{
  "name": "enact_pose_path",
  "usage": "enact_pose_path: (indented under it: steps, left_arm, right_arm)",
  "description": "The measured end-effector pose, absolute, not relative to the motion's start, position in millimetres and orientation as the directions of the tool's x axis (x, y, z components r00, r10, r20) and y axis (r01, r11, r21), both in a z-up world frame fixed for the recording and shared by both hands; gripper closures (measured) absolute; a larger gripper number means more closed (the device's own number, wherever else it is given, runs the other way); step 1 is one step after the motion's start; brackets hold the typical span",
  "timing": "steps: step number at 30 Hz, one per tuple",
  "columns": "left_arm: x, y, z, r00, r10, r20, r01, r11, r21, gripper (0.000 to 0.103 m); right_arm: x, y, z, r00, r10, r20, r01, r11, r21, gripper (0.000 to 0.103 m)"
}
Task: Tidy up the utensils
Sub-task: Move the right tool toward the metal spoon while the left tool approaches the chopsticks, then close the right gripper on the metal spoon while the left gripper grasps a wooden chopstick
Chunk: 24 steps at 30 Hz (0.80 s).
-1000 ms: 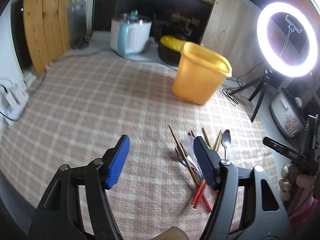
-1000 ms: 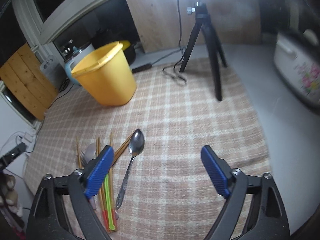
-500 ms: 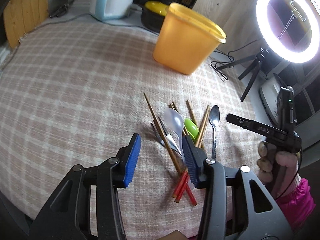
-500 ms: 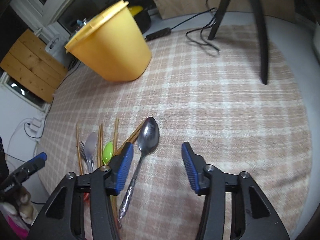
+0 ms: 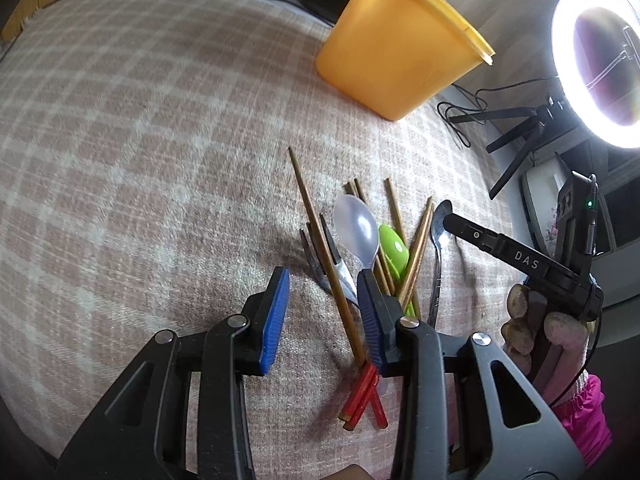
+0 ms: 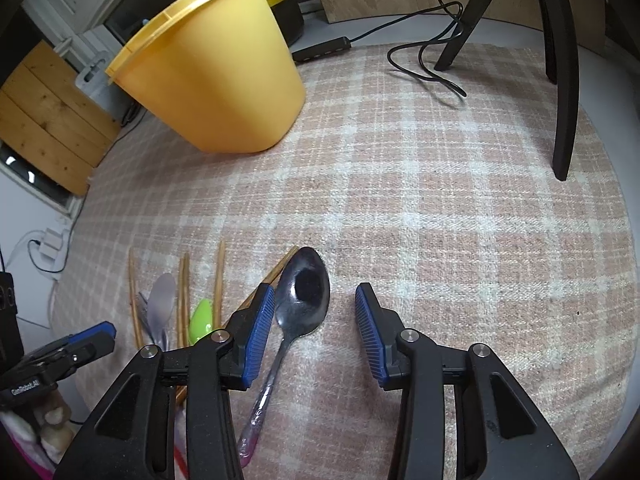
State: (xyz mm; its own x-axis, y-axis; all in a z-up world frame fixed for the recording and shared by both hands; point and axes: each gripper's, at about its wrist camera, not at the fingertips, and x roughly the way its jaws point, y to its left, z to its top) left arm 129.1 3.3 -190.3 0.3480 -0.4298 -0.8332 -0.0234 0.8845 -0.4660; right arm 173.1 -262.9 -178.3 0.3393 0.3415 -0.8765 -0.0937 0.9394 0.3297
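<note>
blue rubber pads on the black left gripper have just been narrowing, and in the left wrist view they now stand at a middling gap with only the long brown wooden chopstick slanting across between them; i cannot tell that either pad presses on it. compared with a second ago the gripper has dropped close over the utensil heap, near the front edge of the pink checked tablecloth. the clear plastic spoon and green plastic spoon lie just beyond the right pad, which hides their handles. the tall yellow plastic bucket stands well apart, toward the cloth's far edge.

in the right wrist view the right gripper has likewise been closing and has come down to straddle the dark metal spoon, pads either side of its bowl and neck, apart from it. both tools look set to pick, nothing lifted yet. the spoon's handle tip blurs at the bottom, and the heap's near ends are hidden behind the left arm of the gripper.
</note>
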Motion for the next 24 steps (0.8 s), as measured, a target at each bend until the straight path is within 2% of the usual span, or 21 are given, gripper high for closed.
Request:
enact_pose_path:
  steps: [7,9,11,13,18,24]
  left_arm:
    - [133.1,3.9,-201.8,0.323,-0.458,-0.829,-0.027,0.871,-0.491,0.068]
    - [133.7,3.2,-203.7,0.318,-0.467,-0.825,-0.025,0.866,-0.499,0.068]
    - [135.3,1.9,-205.3,0.314,-0.474,-0.823,-0.022,0.862,-0.506,0.068]
    - [137.1,0.2,-206.3,0.309,-0.480,-0.821,-0.018,0.860,-0.510,0.068]
    - [140.8,-2.2,-210.9,0.300,-0.494,-0.816,-0.011,0.853,-0.521,0.068]
    - [147.7,-9.3,-214.5,0.291,-0.504,-0.813,0.001,0.850,-0.527,0.068]
  right_arm:
    - [177.9,-250.6,-180.2,0.346,0.304,-0.887,-0.112,0.953,0.283,0.063]
    - [178.0,-244.9,-180.5,0.353,0.270,-0.896,-0.122,0.963,0.242,0.067]
    - [177.9,-240.7,-181.2,0.358,0.236,-0.903,-0.134,0.970,0.201,0.079]
    - [179.3,-238.5,-181.5,0.354,0.219,-0.909,-0.138,0.974,0.181,0.085]
    - [181.6,-232.2,-179.4,0.346,0.180,-0.921,-0.148,0.980,0.135,0.088]
    - [184.4,-221.2,-171.9,0.346,0.135,-0.928,-0.173,0.982,0.078,0.096]
